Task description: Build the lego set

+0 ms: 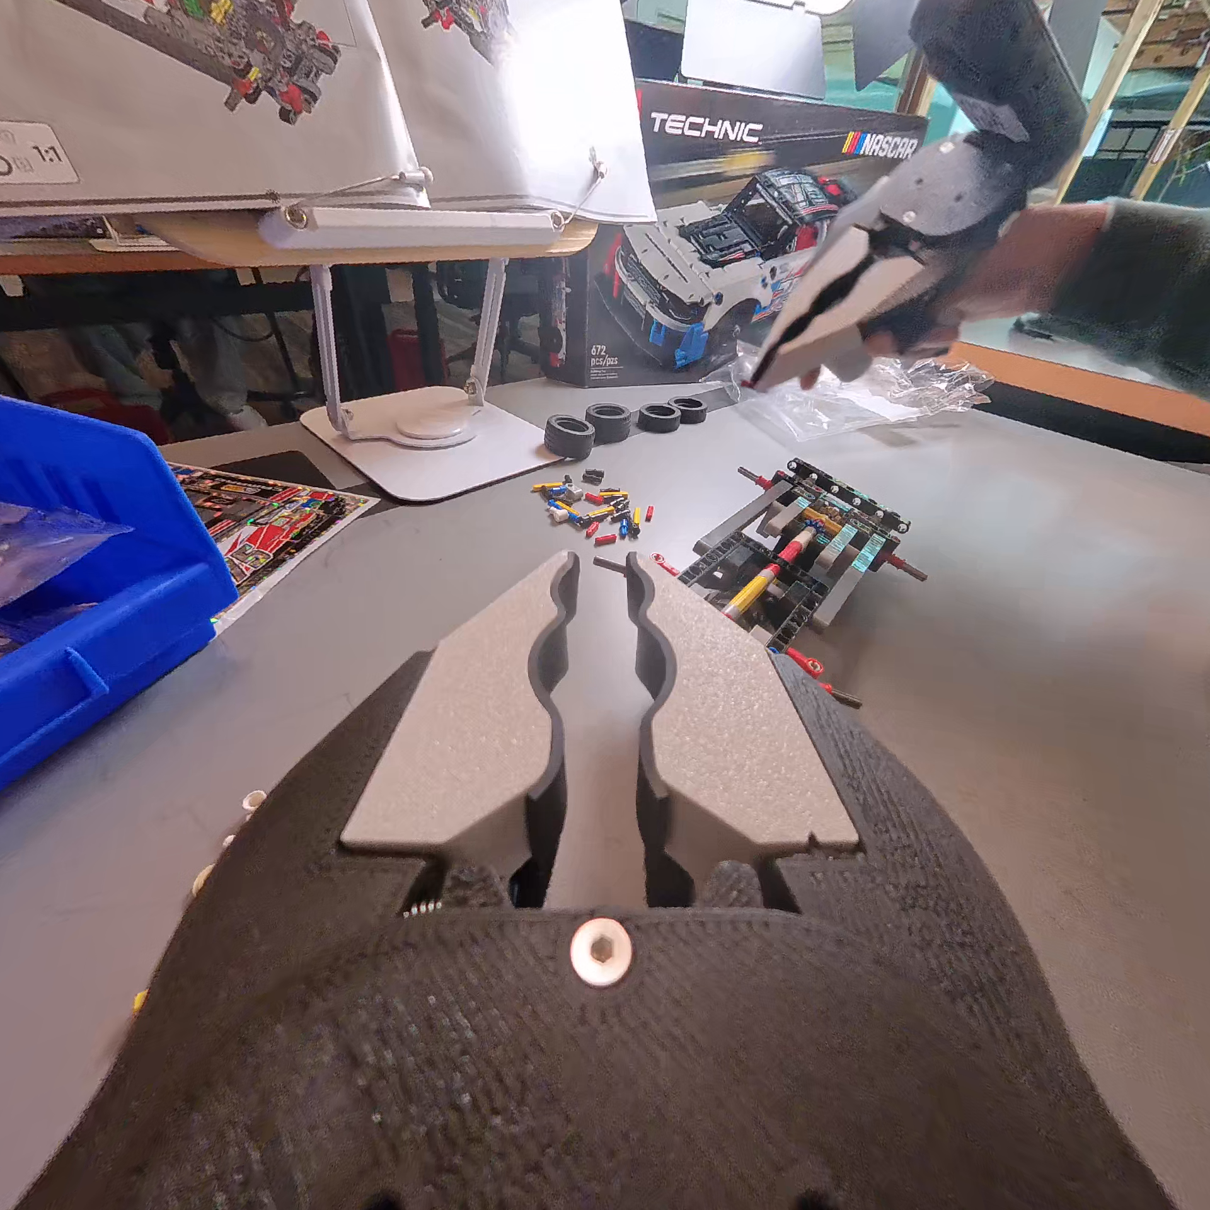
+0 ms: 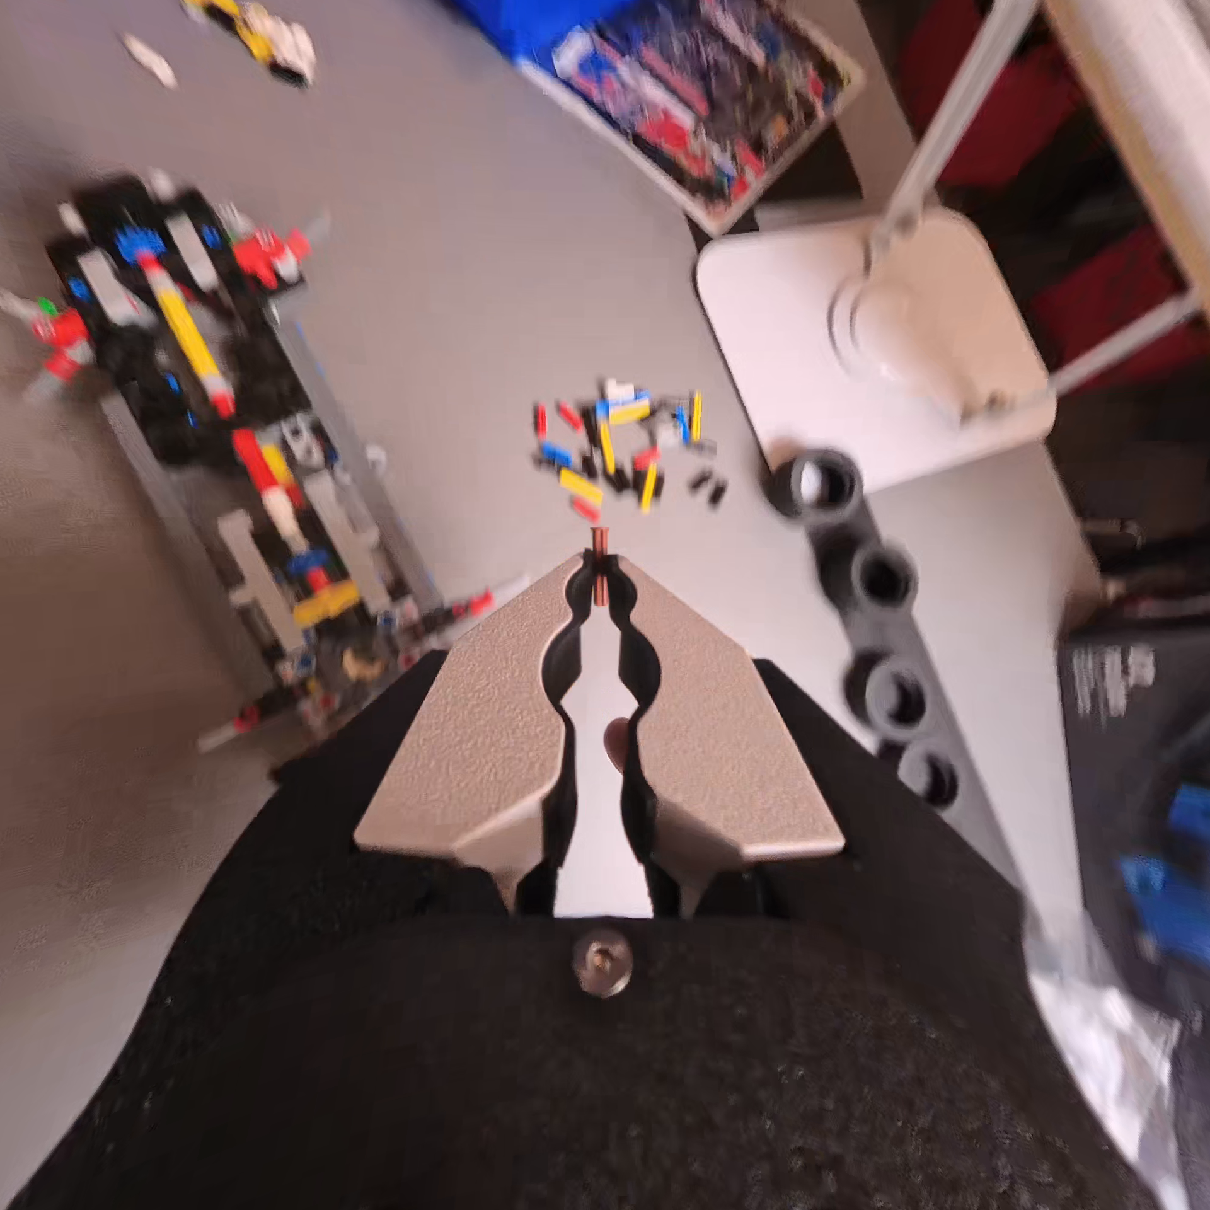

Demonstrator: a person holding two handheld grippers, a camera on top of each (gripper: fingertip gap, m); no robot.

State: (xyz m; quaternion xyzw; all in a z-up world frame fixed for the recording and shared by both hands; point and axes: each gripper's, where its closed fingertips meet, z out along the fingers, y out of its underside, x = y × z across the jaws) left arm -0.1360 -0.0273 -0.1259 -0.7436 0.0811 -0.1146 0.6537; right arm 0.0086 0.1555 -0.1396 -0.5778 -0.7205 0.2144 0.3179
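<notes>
The partly built black chassis (image 1: 805, 556) with yellow and red axles lies on the grey table, also in the blurred right wrist view (image 2: 216, 393). My left gripper (image 1: 602, 564) is low over the table just left of the chassis, its jaws a little apart and empty. A dark axle (image 1: 610, 567) lies just past its tips. My right gripper (image 2: 599, 556) is shut on a small reddish pin (image 2: 599, 540). In the left wrist view the right gripper (image 1: 753, 383) is raised at the back right, over a plastic bag (image 1: 851, 399). A pile of small loose pieces (image 1: 592, 507) lies between them, and it also shows in the right wrist view (image 2: 622, 445).
Several black tyres (image 1: 622, 422) stand in a row behind the pile. The set's box (image 1: 687, 262) is at the back. An instruction booklet (image 1: 262, 98) sits on a white stand (image 1: 425, 445). A blue bin (image 1: 98, 556) and a sticker sheet (image 1: 268, 517) are at the left. Tip to tip, the grippers are about 25 cm apart.
</notes>
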